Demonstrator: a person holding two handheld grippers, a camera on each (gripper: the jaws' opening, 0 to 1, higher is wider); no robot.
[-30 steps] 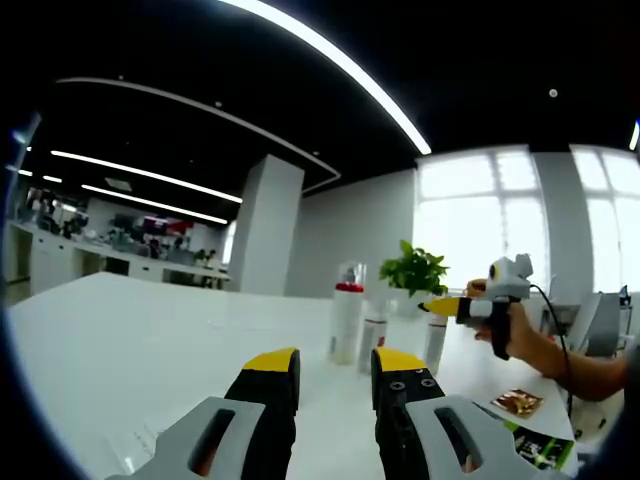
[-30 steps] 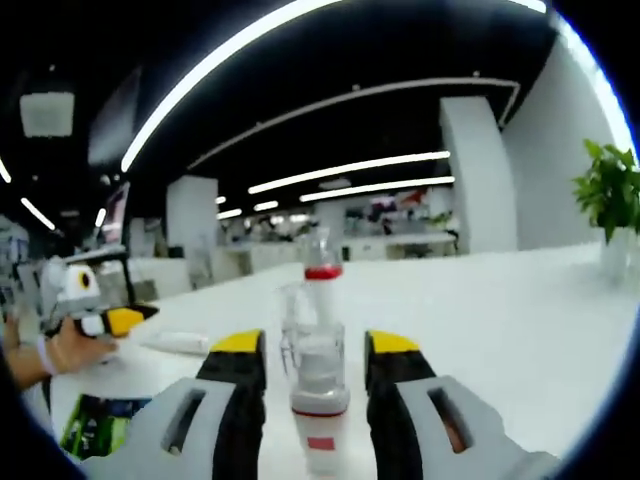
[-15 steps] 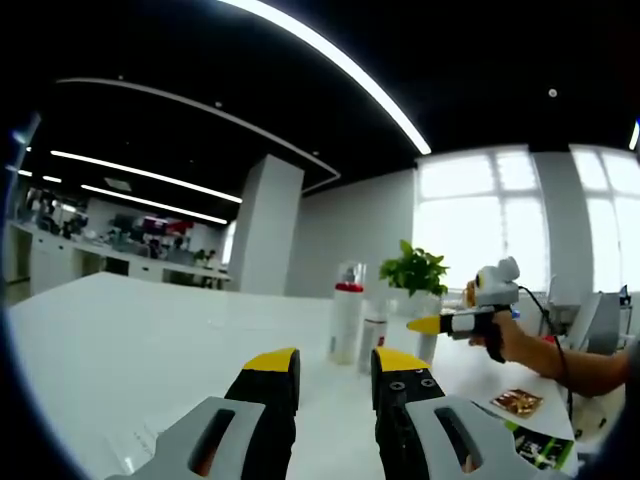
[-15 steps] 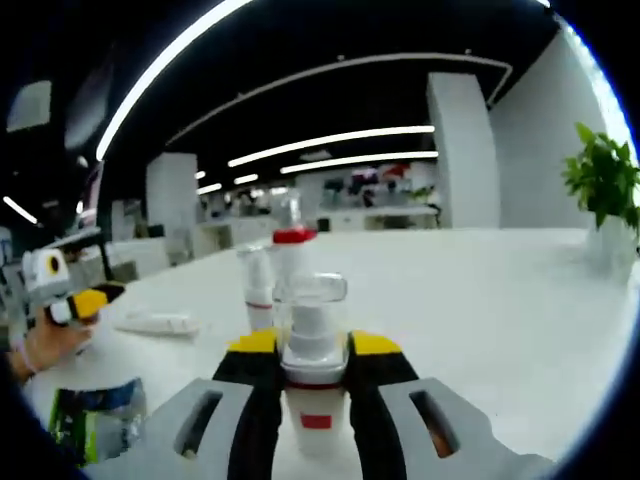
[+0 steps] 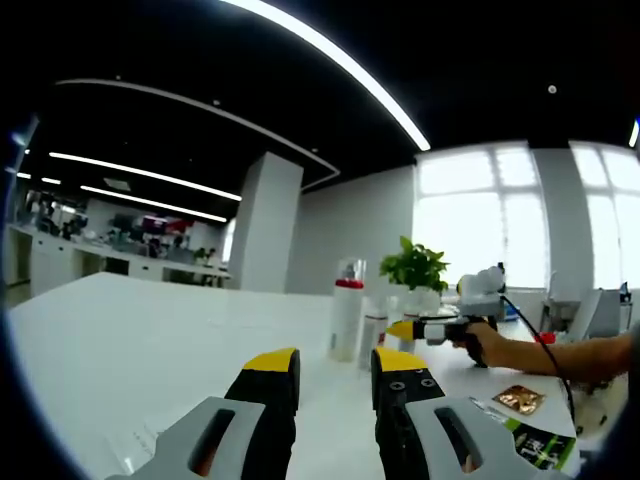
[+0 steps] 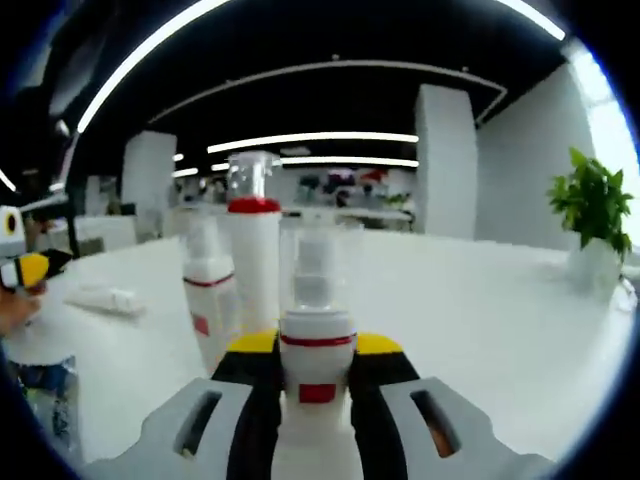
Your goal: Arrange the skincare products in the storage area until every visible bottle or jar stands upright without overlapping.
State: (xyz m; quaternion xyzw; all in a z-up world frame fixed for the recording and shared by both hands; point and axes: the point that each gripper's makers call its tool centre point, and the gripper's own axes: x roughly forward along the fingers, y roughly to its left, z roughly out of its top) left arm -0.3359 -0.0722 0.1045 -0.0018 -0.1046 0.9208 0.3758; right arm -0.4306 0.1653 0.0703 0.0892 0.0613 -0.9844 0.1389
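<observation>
The white desk is carrying all the products. On it, in the right gripper view, the tall white bottle is standing upright with a red collar and a clear cap, away from the desk's edges. Just beside it, on its left, the short white bottle with a thin red band and a small red label is also standing upright; whether the two are touching cannot be told.

The right gripper is pinching the pump bottle, its yellow-tipped jaws pressed against both sides of the white body. This bottle is showing a red ring below the pump neck, a red square label, and a clear cap over the pump. It is upright between the jaws, in front of the other two.

A white tube is lying flat near the desk's left side.

In the left gripper view, the left gripper is hovering over bare desk, jaws spread, gripping nothing.
</observation>
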